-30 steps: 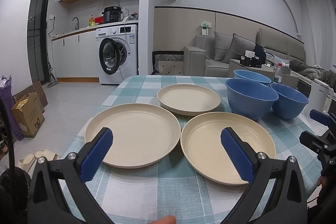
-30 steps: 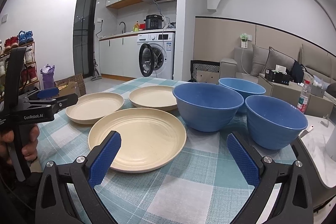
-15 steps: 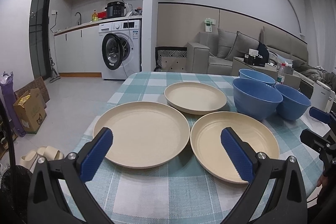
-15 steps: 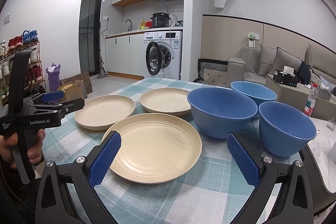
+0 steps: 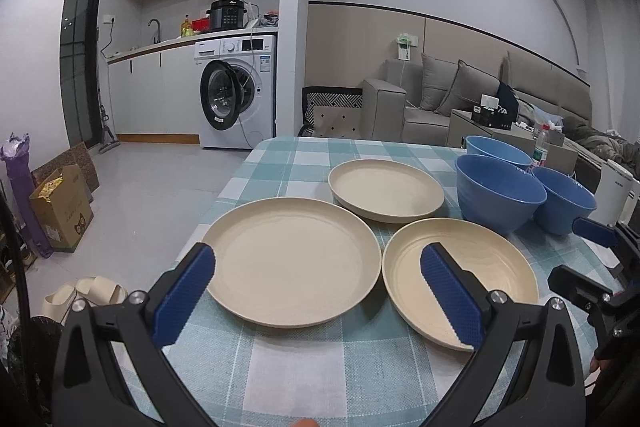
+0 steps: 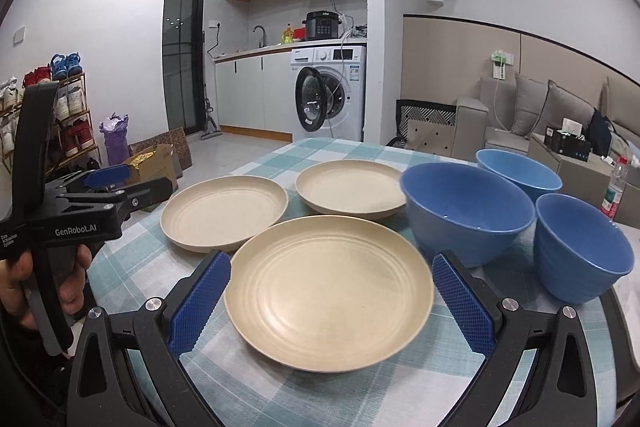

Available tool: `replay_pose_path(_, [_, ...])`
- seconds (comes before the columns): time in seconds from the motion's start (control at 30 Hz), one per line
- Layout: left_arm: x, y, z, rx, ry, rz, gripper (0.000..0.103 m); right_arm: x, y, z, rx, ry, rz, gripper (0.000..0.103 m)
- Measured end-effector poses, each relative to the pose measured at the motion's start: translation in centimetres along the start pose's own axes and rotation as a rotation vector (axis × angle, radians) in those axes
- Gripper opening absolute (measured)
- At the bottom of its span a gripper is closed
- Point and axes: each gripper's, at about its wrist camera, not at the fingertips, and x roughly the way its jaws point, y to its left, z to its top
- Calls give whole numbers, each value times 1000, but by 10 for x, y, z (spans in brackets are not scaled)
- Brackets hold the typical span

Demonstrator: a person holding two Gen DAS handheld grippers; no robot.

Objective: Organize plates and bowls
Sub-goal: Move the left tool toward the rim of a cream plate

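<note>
Three cream plates lie on a checked tablecloth: a near-left plate, a near-right plate and a far plate. Three blue bowls stand to their right: a large bowl, a far bowl and a right bowl. My left gripper is open and empty, above the near edge of the near-left plate. My right gripper is open and empty, straddling the near-right plate from above. The bowls also show in the right wrist view.
The table's left edge drops to the floor, where slippers and a cardboard box lie. A sofa and a cluttered side table stand behind. A washing machine is at the back.
Both grippers have shifted left and slightly forward, so the plates and bowls sit further right in both views. Both stay open and empty. No plate or bowl has moved.
</note>
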Motion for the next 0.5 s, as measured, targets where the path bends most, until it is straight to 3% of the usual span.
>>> replay_pose_path(0.23, [5,20,4,-40,-5,-3,103,23,16,7,7,48,41,103])
replay_pose_path(0.5, [16,31,7,-55,45,12,103,50,26,20,39,73,105,103])
